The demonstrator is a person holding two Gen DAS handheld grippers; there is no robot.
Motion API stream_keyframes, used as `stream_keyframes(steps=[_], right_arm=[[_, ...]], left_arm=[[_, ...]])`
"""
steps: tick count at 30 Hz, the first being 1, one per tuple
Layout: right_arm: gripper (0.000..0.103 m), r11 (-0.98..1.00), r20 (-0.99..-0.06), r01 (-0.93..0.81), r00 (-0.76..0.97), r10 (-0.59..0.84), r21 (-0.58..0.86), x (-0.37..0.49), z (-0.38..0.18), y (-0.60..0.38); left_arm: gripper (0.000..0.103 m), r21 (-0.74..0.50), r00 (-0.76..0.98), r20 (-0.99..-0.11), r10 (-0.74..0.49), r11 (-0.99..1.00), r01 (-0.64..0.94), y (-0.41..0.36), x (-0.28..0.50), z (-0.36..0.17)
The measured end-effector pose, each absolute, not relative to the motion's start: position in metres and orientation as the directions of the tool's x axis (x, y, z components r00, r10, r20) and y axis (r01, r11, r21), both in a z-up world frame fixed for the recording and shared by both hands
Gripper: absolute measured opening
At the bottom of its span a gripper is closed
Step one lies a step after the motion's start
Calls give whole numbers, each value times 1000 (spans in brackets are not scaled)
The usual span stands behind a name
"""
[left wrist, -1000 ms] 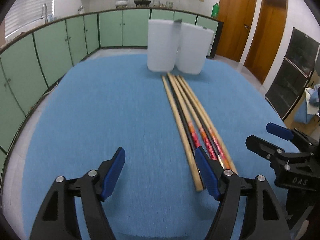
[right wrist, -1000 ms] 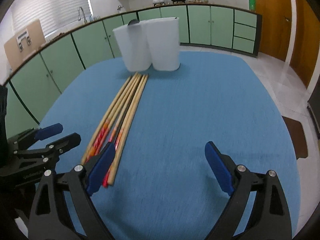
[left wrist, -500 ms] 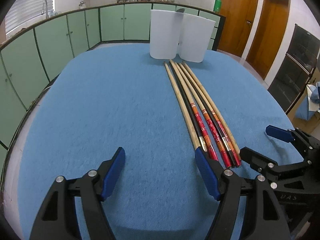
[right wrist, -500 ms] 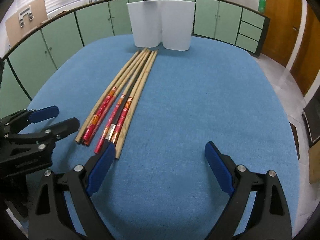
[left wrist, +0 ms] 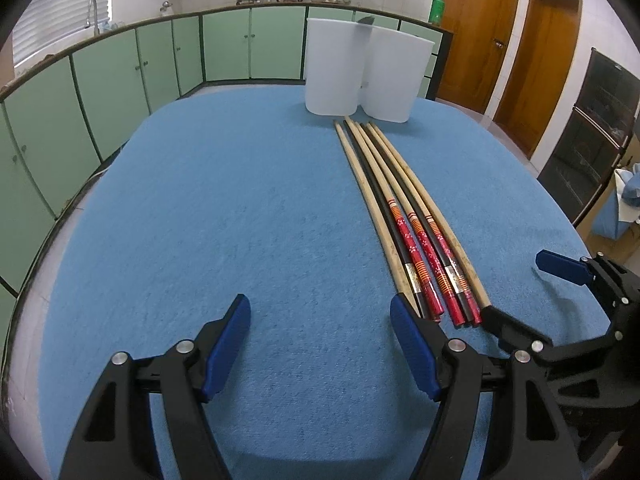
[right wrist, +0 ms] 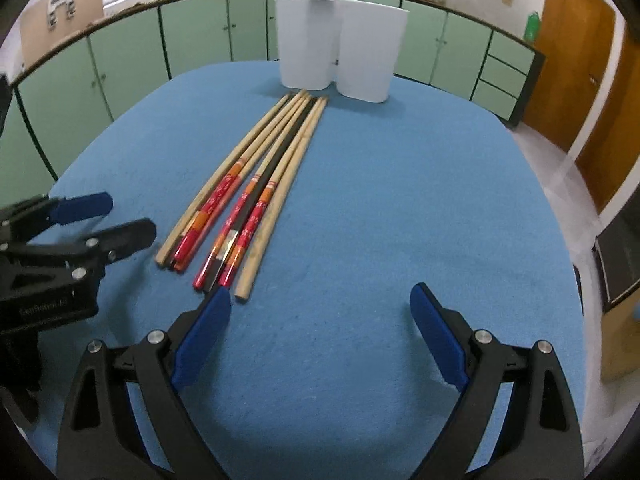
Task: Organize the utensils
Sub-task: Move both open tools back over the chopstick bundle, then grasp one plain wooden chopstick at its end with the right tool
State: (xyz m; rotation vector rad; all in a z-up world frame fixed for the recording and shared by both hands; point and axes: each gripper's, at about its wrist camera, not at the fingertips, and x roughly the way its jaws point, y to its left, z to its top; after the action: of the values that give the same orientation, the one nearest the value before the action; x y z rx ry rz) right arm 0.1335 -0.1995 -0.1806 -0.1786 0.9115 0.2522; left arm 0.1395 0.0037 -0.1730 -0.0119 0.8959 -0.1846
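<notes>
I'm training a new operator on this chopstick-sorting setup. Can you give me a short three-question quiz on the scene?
1. True or false: the left gripper is shut on a chopstick.
2. Where do the two white containers stand relative to the chopsticks? A) at their far tips B) beside their red ends C) on top of them
3. Fill in: the chopsticks lie on a ___ cloth.

Key: 1. False; both it and the right gripper are open and hold nothing. 2. A. 3. Blue.
</notes>
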Motion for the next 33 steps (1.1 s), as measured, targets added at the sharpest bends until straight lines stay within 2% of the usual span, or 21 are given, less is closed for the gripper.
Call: stream_keyframes(steps=[9,12,15,17,18,20,22,23,33], right_arm=[[87,981,-805,-188,589,75,-45,145,-180,-214],[82,981,-805,-195,586,96,-25,145,-180,-216],[67,971,-803,-238,577,151,12,144,-181,-209],[46,965,-796,-261,579,176,23,143,-180,-206],[41,963,-793,-268,581,183,25,142,-179,-205],[22,961,-790,-276,583,192,30,141,-179,-204],[9,958,-788,-283,581,202,37,140,-179,-204],[7,958,-788,-285,581,205,39,139,-179,-203],[7,960,-785,-272,581,216,63,137,-179,-209]], left_arm=[[71,-83,609,-777,-162,984,155,6,139,-174],[71,-79,609,-777,-160,984,158,5,138,-173],[71,-78,606,-778,-163,983,165,2,138,-173],[71,-78,604,-779,-168,982,172,0,137,-172],[71,-77,602,-780,-169,981,176,-1,136,-172],[72,-72,601,-782,-169,981,182,-4,136,-172],[72,-73,599,-782,-174,979,189,-6,135,-172],[72,-75,597,-782,-178,978,193,-8,135,-172],[73,-51,597,-783,-174,975,216,-16,134,-175]])
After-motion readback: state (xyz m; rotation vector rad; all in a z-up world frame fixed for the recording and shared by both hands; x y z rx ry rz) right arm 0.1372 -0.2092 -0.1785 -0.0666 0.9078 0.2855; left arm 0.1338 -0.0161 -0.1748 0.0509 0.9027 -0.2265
